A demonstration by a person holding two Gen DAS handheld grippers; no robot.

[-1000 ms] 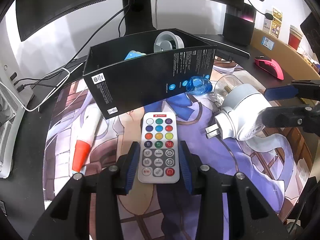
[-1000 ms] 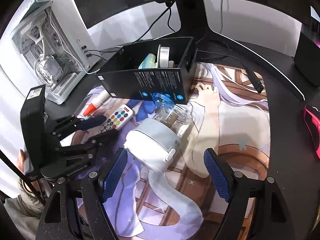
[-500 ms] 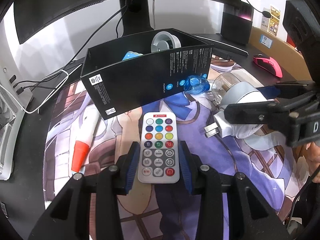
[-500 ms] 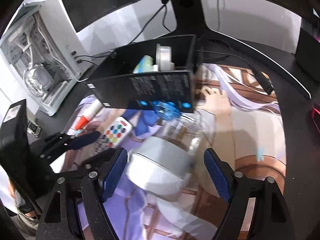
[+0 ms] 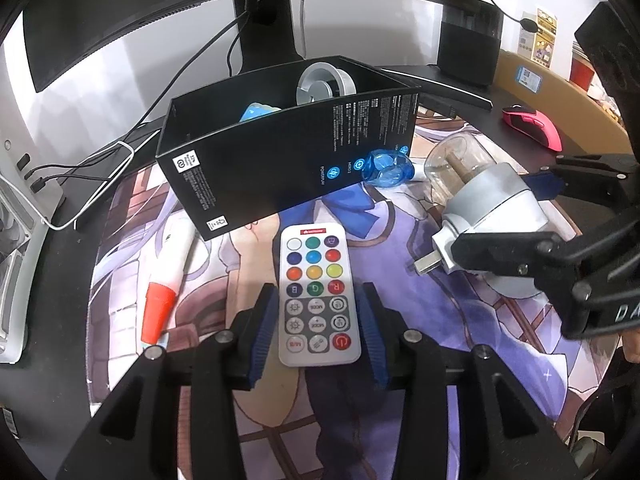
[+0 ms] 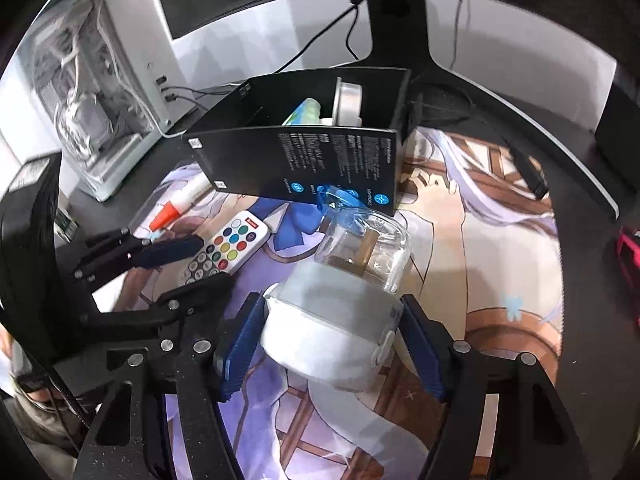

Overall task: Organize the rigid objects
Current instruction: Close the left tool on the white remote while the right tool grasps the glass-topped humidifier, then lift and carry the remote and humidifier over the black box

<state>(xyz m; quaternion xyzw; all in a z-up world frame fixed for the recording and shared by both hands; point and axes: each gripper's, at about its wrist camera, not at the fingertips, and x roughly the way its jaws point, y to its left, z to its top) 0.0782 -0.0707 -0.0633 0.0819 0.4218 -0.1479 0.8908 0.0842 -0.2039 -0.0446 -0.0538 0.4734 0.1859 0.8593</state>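
Observation:
A white remote with coloured buttons lies flat on the printed desk mat. My left gripper straddles its near half. The jaws are opening, and a thin gap shows on each side of the remote. A white and grey plug-in device with a clear glass bottle lies on its side to the right. My right gripper is closing on its white body, with both blue pads against its sides. Behind stands an open black box holding a grey round piece and a blue-green item.
A clear blue plastic piece rests against the box front. A marker with an orange cap lies left of the remote. A pink mouse sits at the far right. A white computer case, cables and a monitor stand lie behind.
My right gripper has come down over the plug-in device and its jaws have narrowed onto it. The left pads have parted slightly from the remote, which has not moved.

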